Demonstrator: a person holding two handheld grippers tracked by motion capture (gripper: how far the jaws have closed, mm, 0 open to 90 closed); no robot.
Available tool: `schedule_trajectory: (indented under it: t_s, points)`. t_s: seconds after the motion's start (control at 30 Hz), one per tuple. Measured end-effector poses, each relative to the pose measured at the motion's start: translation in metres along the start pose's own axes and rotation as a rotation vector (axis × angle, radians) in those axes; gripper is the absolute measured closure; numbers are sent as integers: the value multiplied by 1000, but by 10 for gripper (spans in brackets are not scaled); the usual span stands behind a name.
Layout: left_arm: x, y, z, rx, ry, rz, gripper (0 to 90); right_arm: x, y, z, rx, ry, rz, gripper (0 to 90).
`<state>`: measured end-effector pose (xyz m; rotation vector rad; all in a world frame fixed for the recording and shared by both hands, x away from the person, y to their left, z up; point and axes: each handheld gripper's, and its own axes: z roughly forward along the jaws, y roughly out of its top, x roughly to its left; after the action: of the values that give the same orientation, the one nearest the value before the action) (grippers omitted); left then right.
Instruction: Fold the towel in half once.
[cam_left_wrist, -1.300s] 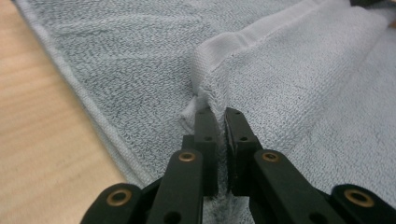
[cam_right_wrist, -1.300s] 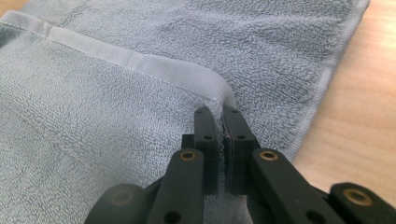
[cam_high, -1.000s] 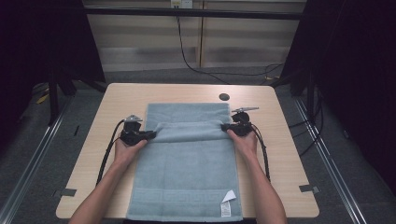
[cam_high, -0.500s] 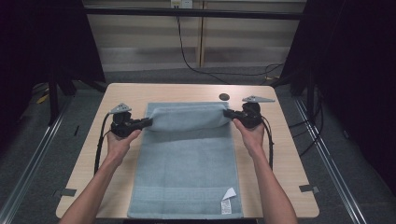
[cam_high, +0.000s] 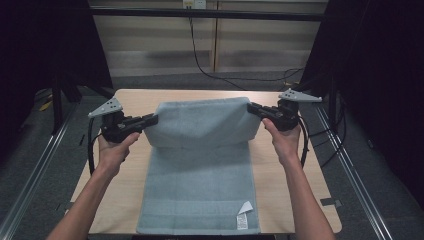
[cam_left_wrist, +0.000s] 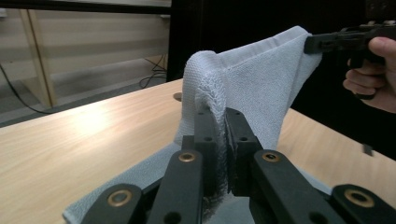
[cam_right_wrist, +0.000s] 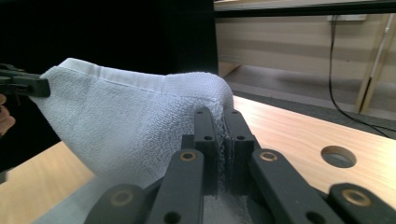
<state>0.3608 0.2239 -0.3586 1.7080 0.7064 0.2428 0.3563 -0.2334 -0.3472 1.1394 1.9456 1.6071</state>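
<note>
A pale blue-grey towel (cam_high: 200, 175) lies lengthwise on the wooden table (cam_high: 120, 175), its far end lifted off the surface and stretched between both grippers. My left gripper (cam_high: 152, 119) is shut on the towel's far left corner (cam_left_wrist: 205, 84). My right gripper (cam_high: 251, 107) is shut on the far right corner (cam_right_wrist: 219, 100). The raised part (cam_high: 202, 122) hangs as a taut band above the table. The near end with a white tag (cam_high: 244, 220) rests flat by the front edge. In the left gripper view the other gripper (cam_left_wrist: 322, 44) clamps the far corner.
A round hole (cam_right_wrist: 338, 156) is cut in the tabletop near the far right corner. Black cables (cam_high: 200, 60) run along the floor behind the table. Dark frame posts and rails stand at both sides. Bare wood flanks the towel left and right.
Both grippers have risen and moved apart with the towel's far edge, lifting that end off the table and pulling it taut. The near end has stayed flat.
</note>
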Motion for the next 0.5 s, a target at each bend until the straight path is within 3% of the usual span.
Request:
schedule_trajectory:
  t_s: [0.27,0.37,0.5]
  points:
    - [-20,4,-22,-4,-9,63,853,25,2,-27,-1,42,-53,865]
    - [-27,-7,-29,14,-14,83,852,36,-4,-38,21,58,-79,864]
    - [-36,-36,-38,44,-20,92,847,53,-26,-51,62,94,-102,860]
